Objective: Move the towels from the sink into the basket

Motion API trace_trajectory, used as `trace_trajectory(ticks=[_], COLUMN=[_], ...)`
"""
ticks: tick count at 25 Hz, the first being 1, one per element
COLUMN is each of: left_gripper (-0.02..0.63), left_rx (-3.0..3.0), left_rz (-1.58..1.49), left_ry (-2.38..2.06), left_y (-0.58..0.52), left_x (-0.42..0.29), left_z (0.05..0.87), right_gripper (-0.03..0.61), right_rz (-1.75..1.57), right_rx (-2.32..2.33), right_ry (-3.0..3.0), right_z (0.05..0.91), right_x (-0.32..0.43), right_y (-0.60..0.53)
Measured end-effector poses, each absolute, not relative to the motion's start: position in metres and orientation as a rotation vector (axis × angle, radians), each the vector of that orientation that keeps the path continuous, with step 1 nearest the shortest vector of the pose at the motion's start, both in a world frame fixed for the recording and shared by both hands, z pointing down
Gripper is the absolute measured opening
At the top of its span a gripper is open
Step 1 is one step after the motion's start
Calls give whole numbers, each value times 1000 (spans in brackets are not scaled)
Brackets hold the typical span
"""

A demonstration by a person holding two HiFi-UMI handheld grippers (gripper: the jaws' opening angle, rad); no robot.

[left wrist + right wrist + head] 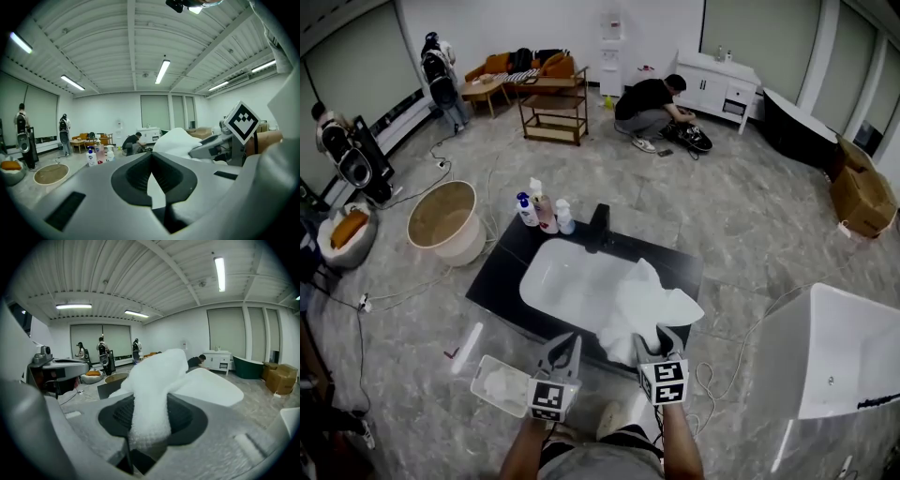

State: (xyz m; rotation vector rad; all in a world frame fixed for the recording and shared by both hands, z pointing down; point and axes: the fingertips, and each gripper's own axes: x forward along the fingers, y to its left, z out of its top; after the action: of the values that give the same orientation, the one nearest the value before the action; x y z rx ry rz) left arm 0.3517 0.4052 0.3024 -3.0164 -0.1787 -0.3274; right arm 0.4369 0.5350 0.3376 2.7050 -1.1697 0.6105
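Fingers (187, 420) of the right gripper (661, 339) are clamped on a fold of the white towel (652, 300), which lies heaped at the right end of the sink (546, 281). The left gripper (563, 345) is closed and looks empty. I judge this to be the lift-out step: next I need to raise the towel clear and carry it left to the basket (461, 249).

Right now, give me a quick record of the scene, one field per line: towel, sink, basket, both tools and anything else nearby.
towel: white, bunched at the near right end of the sink, part of it over the counter
right tool: shut on the towel
left tool: jaws together at the tips, no towel seen in them
sink: white basin set in a black counter
basket: on the floor at the person's left, something white inside
bottles: three, at the counter's far left corner
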Motion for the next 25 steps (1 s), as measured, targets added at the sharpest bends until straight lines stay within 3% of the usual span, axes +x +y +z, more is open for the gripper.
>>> trace_trajectory(ticks=[14, 25], left_gripper=[9, 9], left_rx=[-3021, -2993], left_rz=[-309, -338], left_ry=[155, 450], left_y=[324, 235], left_x=[287, 198], left_z=[286, 281], right_gripper=[167, 167], right_rz=[508, 450], right_rx=[2539, 2365], right_ry=[-1500, -1754], right_z=[314, 304], right_x=[388, 315], right_y=[428, 314])
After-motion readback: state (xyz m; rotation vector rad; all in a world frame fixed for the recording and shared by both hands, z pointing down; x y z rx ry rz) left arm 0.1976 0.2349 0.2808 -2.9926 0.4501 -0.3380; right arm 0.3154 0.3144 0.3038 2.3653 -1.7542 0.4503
